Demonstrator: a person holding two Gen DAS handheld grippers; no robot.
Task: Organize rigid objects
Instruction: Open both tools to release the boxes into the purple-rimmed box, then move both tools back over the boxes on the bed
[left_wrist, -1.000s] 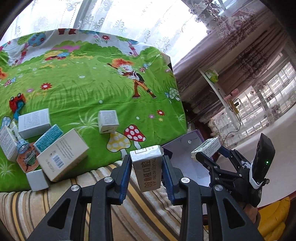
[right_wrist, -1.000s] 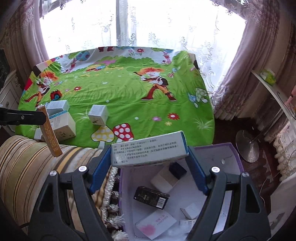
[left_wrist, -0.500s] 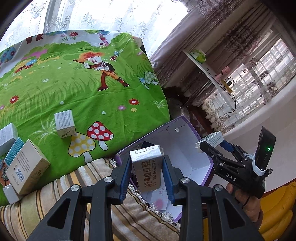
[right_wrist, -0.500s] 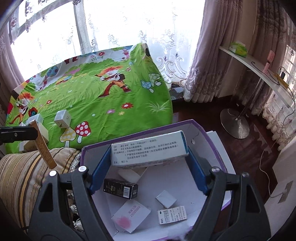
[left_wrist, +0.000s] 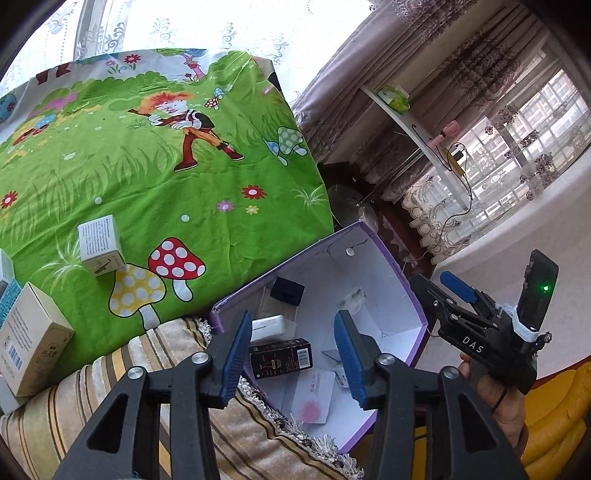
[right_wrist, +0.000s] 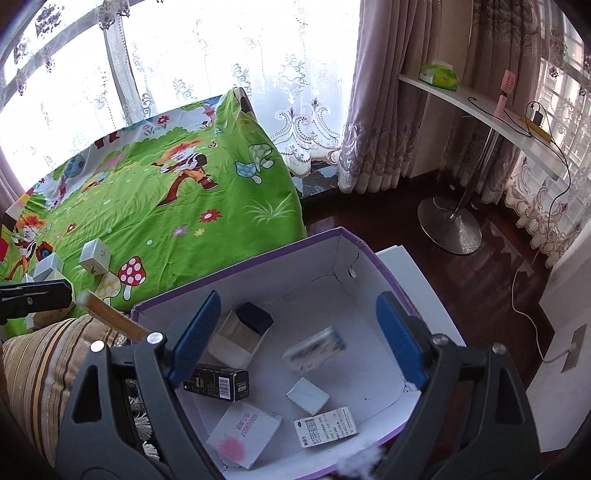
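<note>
The left gripper (left_wrist: 293, 354) and the right gripper (right_wrist: 295, 339) are held spread wide and empty over the purple-rimmed box (right_wrist: 240, 264), where several cartons (a black carton (right_wrist: 218, 382) among them) are laid, while the white carton (left_wrist: 101, 245) and others beside the box on the green cloth (left_wrist: 147, 177) are not yet collected.

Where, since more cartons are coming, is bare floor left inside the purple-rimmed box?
In the purple-rimmed white cardboard box, bare floor lies along the far wall and the right wall, beyond the blurred pale carton. The left and near sides are crowded: black rectangular carton, pink-stamped white carton, printed white packet.
</note>
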